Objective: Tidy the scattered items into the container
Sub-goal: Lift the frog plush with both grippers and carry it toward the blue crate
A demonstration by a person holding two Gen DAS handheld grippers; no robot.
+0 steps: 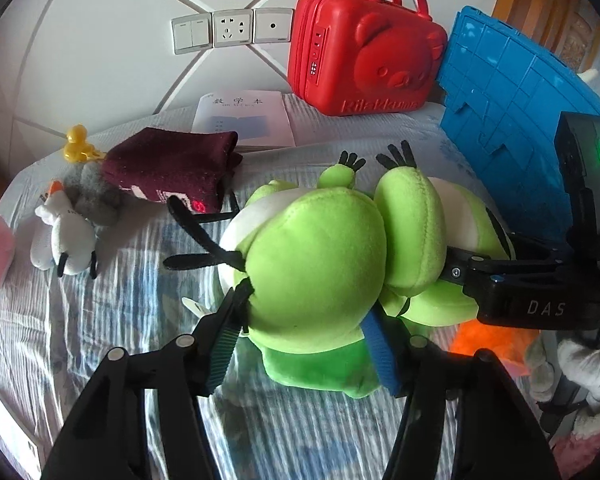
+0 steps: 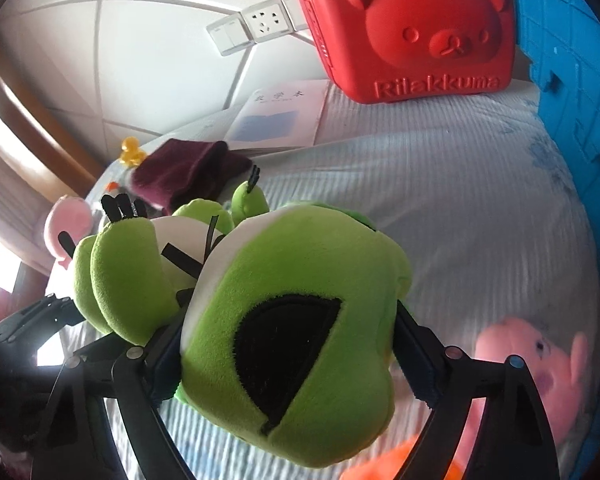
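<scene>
Bed [image 1: 112, 312]: ribbed pale-blue sheet, white panelled wall behind. Left claw [image 1: 304, 344] and right claw [image 2: 288, 344] both clamp fuzzy green plush frog [image 1: 312, 264]; glossy red case [image 1: 364, 48] at far edge.

Wall switches, socket [image 1: 231, 28] above bed; striped bedsheet [image 1: 112, 280]; wooden frame [image 2: 40, 132].

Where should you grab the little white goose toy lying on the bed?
Grip the white goose toy across its plump middle, coming from above. It lies flat on the striped bedsheet, and its body is the widest soft part. The grey plush crowds its head end.
</scene>
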